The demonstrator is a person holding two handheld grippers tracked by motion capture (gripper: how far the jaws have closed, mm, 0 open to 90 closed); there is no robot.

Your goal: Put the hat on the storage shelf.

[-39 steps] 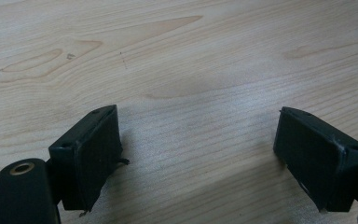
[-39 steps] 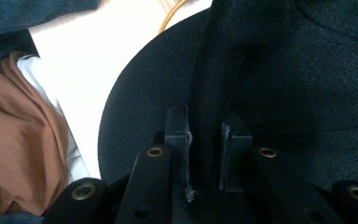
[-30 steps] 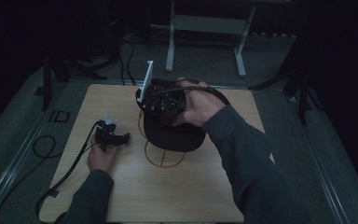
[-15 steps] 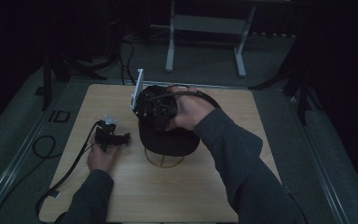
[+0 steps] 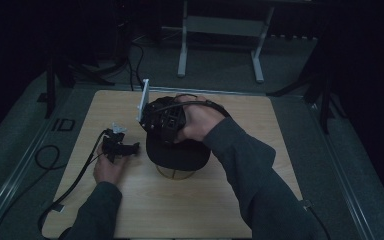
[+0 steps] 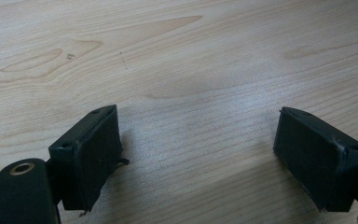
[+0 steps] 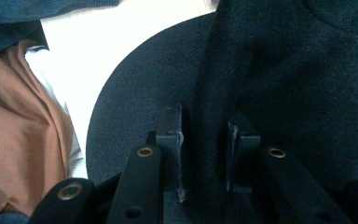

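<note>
On the left, my left gripper (image 5: pixel 121 147) rests low on the table (image 5: pixel 260 130), its fingers (image 6: pixel 91 156) spread wide apart with nothing but bare wood between them. Toward the middle, my right gripper (image 5: pixel 162 120) has its fingers (image 7: pixel 170 140) pinched together on a fold of the black cap (image 5: pixel 180 152), which sits just above a small wire stand (image 5: pixel 175 172) near the table's centre. My worry is that the pinch catches only a thin ridge of fabric, so the cap could slip free or snag and tip the stand. The stand is mostly hidden under the brim, and the room is too dark to read the cap's crown.
</note>
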